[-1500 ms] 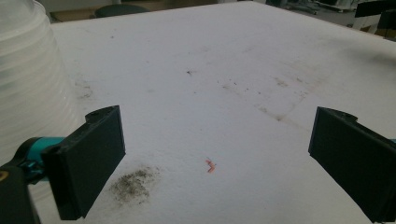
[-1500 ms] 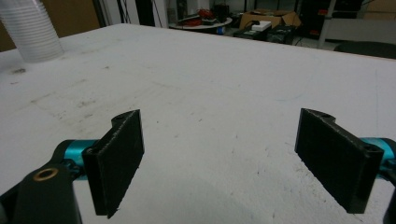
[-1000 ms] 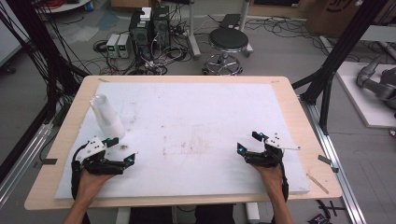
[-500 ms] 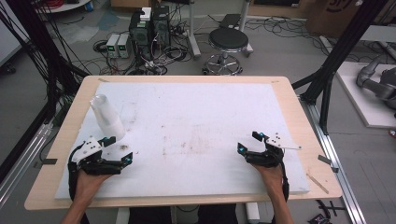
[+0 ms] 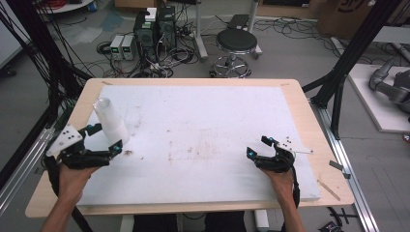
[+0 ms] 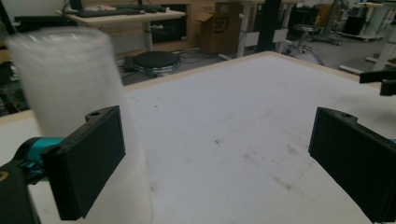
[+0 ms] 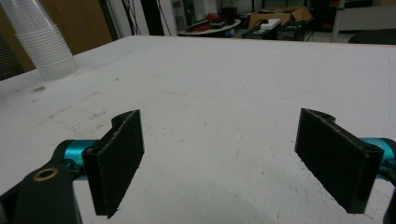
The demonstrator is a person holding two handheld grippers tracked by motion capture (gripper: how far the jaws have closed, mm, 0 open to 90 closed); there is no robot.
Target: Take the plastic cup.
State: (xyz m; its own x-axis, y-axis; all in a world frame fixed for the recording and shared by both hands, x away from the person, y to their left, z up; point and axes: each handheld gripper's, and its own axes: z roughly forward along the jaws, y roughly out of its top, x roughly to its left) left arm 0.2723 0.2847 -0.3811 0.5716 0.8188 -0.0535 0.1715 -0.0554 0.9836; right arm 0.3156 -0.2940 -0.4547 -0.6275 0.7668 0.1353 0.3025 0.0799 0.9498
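**Cup stack at the bench's left, both grippers spread**

The bench [image 5: 300, 104] has a pale wood rim and a white, matte top, scuffed with brownish smudges near the middle. Around it lie a grey floor, tangled cables, a round black stool [image 5: 236, 41] and black frame posts. A stack of clear, ribbed plastic cups [image 5: 110, 121] stands tilted near the left edge. The left gripper [image 5: 103, 138] has its flat black fingers spread, with the stack just beside 1 finger. The right gripper [image 5: 258, 147] rests well apart, fingers spread on nothing.
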